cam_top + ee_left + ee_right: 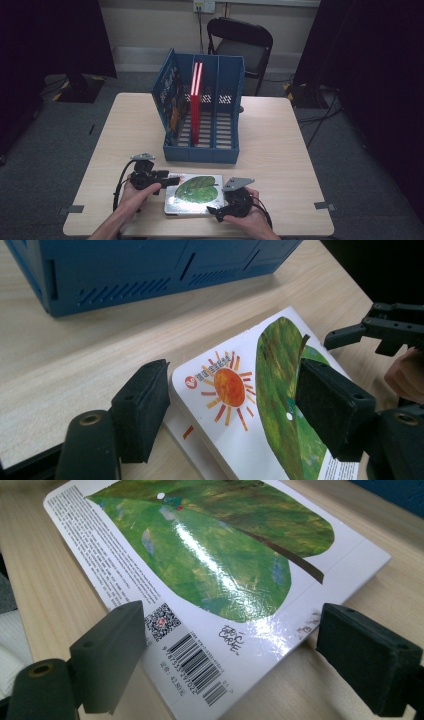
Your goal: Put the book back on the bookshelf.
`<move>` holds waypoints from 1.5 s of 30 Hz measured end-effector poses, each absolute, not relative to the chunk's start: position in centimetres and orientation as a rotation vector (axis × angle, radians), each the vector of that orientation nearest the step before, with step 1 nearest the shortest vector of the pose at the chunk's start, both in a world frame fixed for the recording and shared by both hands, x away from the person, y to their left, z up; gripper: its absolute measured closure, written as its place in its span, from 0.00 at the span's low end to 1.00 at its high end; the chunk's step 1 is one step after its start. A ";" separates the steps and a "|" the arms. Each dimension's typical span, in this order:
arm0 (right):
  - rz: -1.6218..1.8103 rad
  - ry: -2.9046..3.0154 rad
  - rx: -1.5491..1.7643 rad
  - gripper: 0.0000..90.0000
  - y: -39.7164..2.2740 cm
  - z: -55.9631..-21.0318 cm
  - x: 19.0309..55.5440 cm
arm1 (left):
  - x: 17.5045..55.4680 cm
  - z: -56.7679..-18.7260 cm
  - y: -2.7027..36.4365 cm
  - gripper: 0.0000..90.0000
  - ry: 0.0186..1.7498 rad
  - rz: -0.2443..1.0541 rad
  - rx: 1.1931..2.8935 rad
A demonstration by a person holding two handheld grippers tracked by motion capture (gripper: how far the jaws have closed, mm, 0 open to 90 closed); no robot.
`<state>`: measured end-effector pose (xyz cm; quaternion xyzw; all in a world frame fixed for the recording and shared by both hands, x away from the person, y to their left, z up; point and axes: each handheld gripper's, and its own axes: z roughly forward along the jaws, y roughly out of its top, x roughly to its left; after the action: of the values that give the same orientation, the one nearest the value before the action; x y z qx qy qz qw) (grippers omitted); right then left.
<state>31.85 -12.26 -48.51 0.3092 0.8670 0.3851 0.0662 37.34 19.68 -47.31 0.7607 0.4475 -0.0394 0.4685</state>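
Your right hand-held gripper (pixel 220 655) stands spread at the book's (pixel 194 194) barcode corner, pads clear of it. Your left hand-held gripper (pixel 227 405), also spread, straddles the sun corner; whether its right pad touches the cover is hard to tell. The book lies flat on the worktop (pixel 280 145). Beyond it, the blue file rack (pixel 202 112) holds a red book (pixel 195 105).
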 end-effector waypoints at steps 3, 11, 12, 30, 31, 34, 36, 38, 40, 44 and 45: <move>1.157 2.624 0.922 0.12 -12.3 -48.5 31.7 | 37.3 -47.2 19.5 0.33 1.095 -0.104 1.855; 1.170 2.629 0.900 0.12 -12.4 -48.4 31.7 | 37.2 -46.7 19.8 0.33 1.088 -0.118 1.817; 1.178 2.627 0.906 0.11 -12.5 -48.5 31.7 | 37.2 -46.7 19.8 0.33 1.089 -0.121 1.811; 1.193 2.636 0.891 0.11 -12.7 -48.4 31.7 | 37.3 -46.4 20.0 0.34 1.092 -0.160 1.755; 1.192 2.642 0.891 0.11 -12.7 -48.4 31.7 | 37.3 -46.4 20.0 0.35 1.091 -0.162 1.755; 1.176 2.657 0.872 0.09 -12.6 -48.2 31.6 | 37.4 -46.5 19.9 0.35 1.091 -0.167 1.754; 1.139 2.674 0.830 0.08 -12.4 -48.2 31.4 | 37.4 -46.5 19.8 0.35 1.090 -0.166 1.749; 1.124 2.671 0.812 0.07 -12.3 -48.2 31.2 | 37.4 -46.4 19.8 0.35 1.090 -0.168 1.745; 1.123 2.666 0.801 0.07 -12.3 -48.3 31.1 | 37.4 -46.3 19.8 0.35 1.091 -0.173 1.733; 1.122 2.665 0.790 0.07 -12.3 -48.3 31.0 | 37.3 -46.2 19.8 0.34 1.098 -0.183 1.709; 1.124 2.664 0.789 0.07 -12.3 -48.3 31.0 | 37.3 -46.2 19.8 0.34 1.097 -0.186 1.706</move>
<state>31.02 -12.27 -48.35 0.2625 0.8865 0.3741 0.0724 37.32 19.84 -46.20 0.7129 0.4586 -0.0778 0.5248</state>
